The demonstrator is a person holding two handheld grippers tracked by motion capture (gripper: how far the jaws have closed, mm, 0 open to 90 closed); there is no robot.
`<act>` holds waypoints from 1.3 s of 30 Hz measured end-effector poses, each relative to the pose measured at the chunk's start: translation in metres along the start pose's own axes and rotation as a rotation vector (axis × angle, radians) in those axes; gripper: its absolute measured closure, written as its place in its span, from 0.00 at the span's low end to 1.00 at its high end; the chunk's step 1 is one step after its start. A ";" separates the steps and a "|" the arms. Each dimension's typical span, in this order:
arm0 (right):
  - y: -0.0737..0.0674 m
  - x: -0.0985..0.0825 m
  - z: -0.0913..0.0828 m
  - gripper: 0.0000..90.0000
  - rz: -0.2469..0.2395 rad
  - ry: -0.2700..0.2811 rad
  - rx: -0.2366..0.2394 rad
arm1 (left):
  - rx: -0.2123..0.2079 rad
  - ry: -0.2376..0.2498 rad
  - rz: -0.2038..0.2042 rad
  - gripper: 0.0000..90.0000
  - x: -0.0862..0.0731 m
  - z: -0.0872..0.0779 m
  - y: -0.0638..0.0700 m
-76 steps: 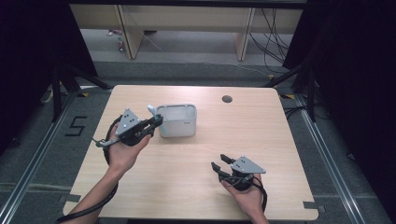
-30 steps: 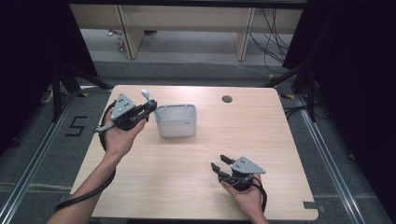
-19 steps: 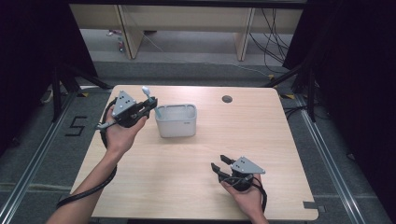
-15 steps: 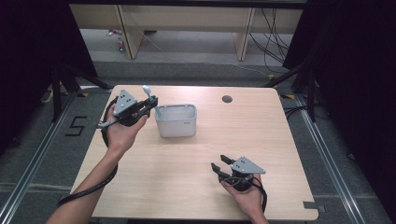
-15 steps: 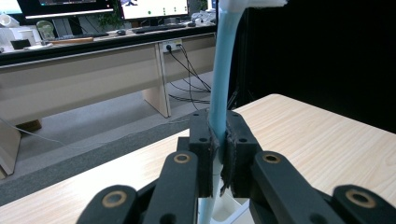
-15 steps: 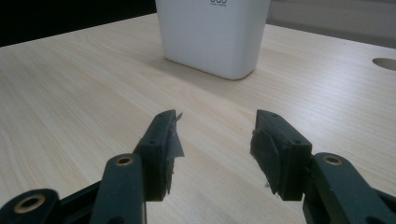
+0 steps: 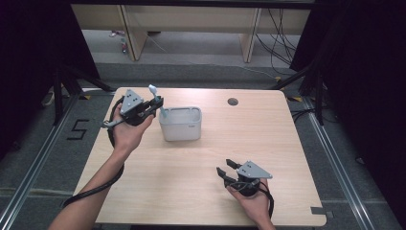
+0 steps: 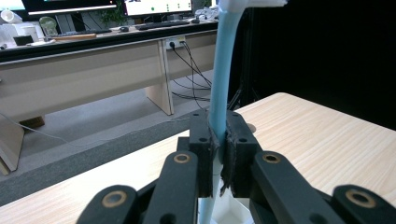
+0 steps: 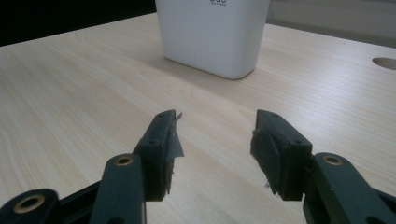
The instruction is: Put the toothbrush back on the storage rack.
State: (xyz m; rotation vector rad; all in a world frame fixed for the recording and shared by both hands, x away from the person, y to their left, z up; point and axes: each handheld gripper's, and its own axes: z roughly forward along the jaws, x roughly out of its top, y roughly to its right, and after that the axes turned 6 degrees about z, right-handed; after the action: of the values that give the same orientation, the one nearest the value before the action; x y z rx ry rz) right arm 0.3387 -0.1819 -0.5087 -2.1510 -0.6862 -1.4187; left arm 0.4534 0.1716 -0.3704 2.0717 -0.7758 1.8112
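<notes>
The left gripper [image 7: 155, 103], in the upper left of the high view, is clamped on a light blue toothbrush [image 7: 158, 103] that stands nearly upright, its pale head [image 7: 152, 88] at the top. In the left gripper view the blue handle [image 8: 222, 84] runs up the middle of the frame, pinched tight between the two black pads [image 8: 201, 151]. Compared with the earlier high views, the hand has carried the brush back toward the white container [image 7: 180, 123] at the frame's centre, so its lower end now sits right at the container's left rim (whether it is already inside, I cannot tell). That suggests the brush is about to be lowered into the container. The right gripper [image 7: 226, 166] has not shifted; it rests on the wooden table [image 7: 287, 143] in the lower right, jaws spread wide and empty, facing the container [image 9: 212, 35].
</notes>
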 end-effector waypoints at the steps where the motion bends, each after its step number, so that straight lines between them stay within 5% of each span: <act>1: -0.001 0.000 -0.001 0.56 0.014 -0.021 0.004 | 0.002 -0.002 0.003 0.92 0.000 0.001 0.000; 19: 0.001 0.000 0.000 0.56 -0.023 -0.003 -0.005 | 0.013 -0.034 0.017 0.92 -0.008 0.011 -0.001; 22: -0.001 -0.001 0.000 0.56 0.012 -0.023 0.007 | 0.014 -0.041 0.015 0.92 -0.011 0.014 -0.001; 27: 0.000 -0.001 0.001 0.55 -0.022 -0.009 -0.006 | 0.014 -0.057 0.013 0.92 -0.016 0.017 -0.001; 30: -0.002 -0.002 0.000 0.55 0.016 -0.022 -0.002 | 0.015 -0.060 0.009 0.92 -0.018 0.019 -0.001; 31: 0.000 -0.001 0.000 0.55 -0.021 -0.015 -0.007 | 0.015 -0.064 0.009 0.92 -0.019 0.019 -0.002; 34: 0.000 -0.001 0.000 0.55 -0.021 -0.015 -0.007 | 0.015 -0.070 0.006 0.92 -0.021 0.021 -0.002; 35: -0.002 -0.002 0.000 0.55 0.013 -0.024 0.001 | 0.015 -0.071 0.003 0.92 -0.021 0.022 -0.002; 39: 0.000 -0.001 0.001 0.55 -0.022 -0.017 -0.001 | 0.016 -0.080 -0.001 0.92 -0.024 0.024 -0.003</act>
State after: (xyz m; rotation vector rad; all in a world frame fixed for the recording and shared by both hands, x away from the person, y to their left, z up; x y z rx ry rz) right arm 0.3386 -0.1815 -0.5103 -2.1654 -0.7180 -1.4140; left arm 0.4730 0.1660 -0.3977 2.1659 -0.7835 1.7485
